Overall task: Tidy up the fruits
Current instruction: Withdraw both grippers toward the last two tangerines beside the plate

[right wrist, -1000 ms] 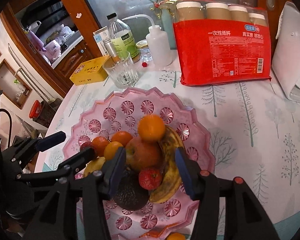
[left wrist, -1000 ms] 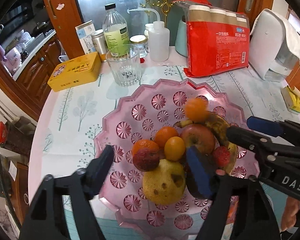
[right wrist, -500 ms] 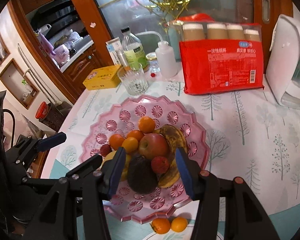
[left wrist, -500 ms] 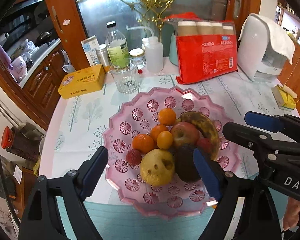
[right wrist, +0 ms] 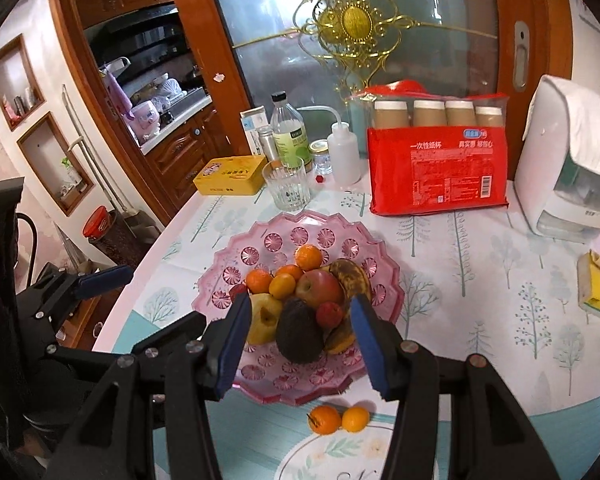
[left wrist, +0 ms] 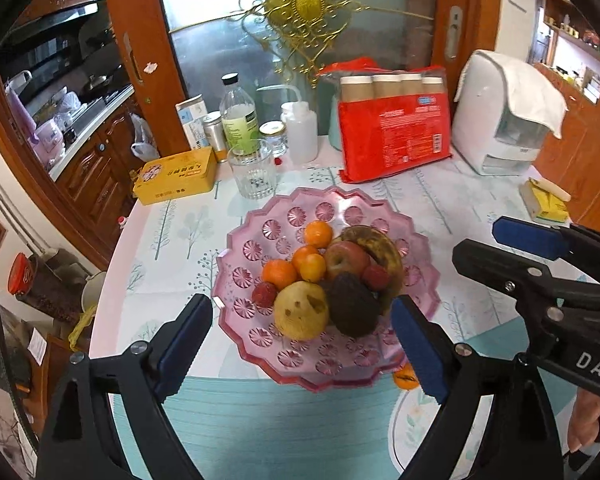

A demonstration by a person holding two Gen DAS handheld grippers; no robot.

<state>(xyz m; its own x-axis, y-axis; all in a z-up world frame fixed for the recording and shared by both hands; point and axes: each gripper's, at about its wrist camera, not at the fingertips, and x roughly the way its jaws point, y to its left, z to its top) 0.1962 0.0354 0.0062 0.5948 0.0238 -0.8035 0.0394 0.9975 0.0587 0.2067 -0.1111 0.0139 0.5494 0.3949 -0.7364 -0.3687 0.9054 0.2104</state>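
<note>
We hold our left gripper (left wrist: 302, 348), jaws opening wide and empty, and our right gripper (right wrist: 302, 340), part open and empty, above the fruit-heaped pink bowl (left wrist: 418, 280) just beyond both fingertips.

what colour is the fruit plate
Translucent pink plate with pressed flower-like medallions, clearest in the right wrist view.

Stood behind the round table (right wrist: 480, 264): a frosted glass door (right wrist: 400, 40) (gold ornament (right wrist: 356, 20) on it), wooden frame, kitchen cabinets (left wrist: 96, 176) leftward.
</note>
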